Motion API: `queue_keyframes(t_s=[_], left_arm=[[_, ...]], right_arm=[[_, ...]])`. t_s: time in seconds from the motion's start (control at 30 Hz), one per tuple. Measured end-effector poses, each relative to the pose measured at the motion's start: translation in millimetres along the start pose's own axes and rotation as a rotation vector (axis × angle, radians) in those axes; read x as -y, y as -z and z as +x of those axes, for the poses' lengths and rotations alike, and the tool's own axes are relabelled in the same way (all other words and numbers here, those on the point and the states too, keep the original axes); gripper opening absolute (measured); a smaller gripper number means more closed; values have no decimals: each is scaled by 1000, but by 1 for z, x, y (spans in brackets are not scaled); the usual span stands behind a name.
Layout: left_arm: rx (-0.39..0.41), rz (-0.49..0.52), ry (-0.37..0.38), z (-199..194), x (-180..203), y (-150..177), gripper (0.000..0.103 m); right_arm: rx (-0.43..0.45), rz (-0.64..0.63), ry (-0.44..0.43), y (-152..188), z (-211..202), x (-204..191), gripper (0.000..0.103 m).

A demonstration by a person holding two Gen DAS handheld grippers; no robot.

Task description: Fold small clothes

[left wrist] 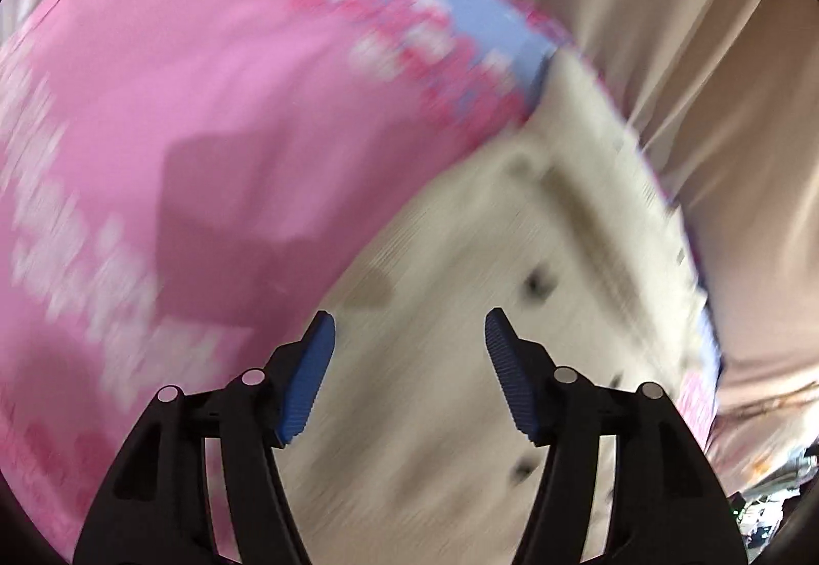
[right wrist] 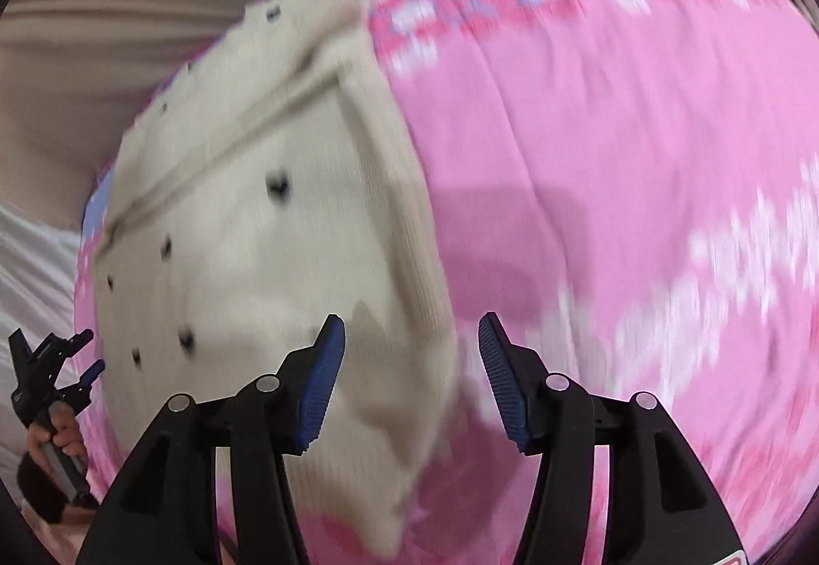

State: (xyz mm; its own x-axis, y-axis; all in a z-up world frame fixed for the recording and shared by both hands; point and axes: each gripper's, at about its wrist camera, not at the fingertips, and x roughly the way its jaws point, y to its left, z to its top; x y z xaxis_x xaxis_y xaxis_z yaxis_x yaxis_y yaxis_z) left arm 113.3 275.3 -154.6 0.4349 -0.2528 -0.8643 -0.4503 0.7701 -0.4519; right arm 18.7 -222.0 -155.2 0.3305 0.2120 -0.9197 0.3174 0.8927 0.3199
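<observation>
A cream knit garment [right wrist: 266, 217] with small black heart marks lies folded on a pink flowered cover [right wrist: 588, 155]. It also shows in the left wrist view [left wrist: 501, 288], blurred. My left gripper [left wrist: 409, 324] is open and empty above the garment; it also shows at the far left of the right wrist view [right wrist: 77, 360], held in a hand. My right gripper [right wrist: 412, 327] is open and empty above the garment's right edge.
The pink cover [left wrist: 179, 104] has a light blue border [left wrist: 460, 2] and white-and-red flower print. Beige fabric [left wrist: 691, 27] lies beyond the cover's edge. White cloth [right wrist: 30, 268] shows at the left of the right wrist view.
</observation>
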Motion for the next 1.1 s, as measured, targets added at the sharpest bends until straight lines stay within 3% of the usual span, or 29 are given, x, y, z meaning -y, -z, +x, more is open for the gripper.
queue_keyframes(t_s=[0.1, 0.2, 0.3, 0.57, 0.7, 0.73, 0.9, 0.93, 1.0, 1.03, 1.1], left_arm=[[-33, 12, 9, -14, -19, 28, 59], [-61, 7, 46, -19, -29, 47, 61], [-50, 6, 77, -26, -37, 61, 62], [-23, -16, 166, -34, -52, 79, 62], [5, -78, 117, -41, -71, 75, 64], [7, -92, 152, -42, -77, 75, 64], [-17, 1, 134, -37, -58, 75, 69], [-26, 7, 148, -35, -54, 75, 67], [-99, -14, 233, -22, -49, 76, 27], [-147, -44, 259, -13, -47, 78, 18], [-148, -62, 261, -12, -46, 83, 17]], right_arm=[[-52, 32, -52, 43, 3, 5, 54], [-35, 13, -102, 67, 1, -3, 60], [-46, -4, -181, 75, 0, -12, 61], [27, -36, -194, 85, -5, -12, 57], [35, -14, -193, 85, -6, -13, 57], [36, -16, -193, 86, -6, -15, 57], [43, -19, -181, 83, -1, -26, 55], [42, -13, -177, 81, 1, -27, 49], [30, 2, -157, 77, 3, -27, 31], [9, 12, -164, 74, 5, -25, 10], [-9, 63, -203, 70, 0, -19, 9]])
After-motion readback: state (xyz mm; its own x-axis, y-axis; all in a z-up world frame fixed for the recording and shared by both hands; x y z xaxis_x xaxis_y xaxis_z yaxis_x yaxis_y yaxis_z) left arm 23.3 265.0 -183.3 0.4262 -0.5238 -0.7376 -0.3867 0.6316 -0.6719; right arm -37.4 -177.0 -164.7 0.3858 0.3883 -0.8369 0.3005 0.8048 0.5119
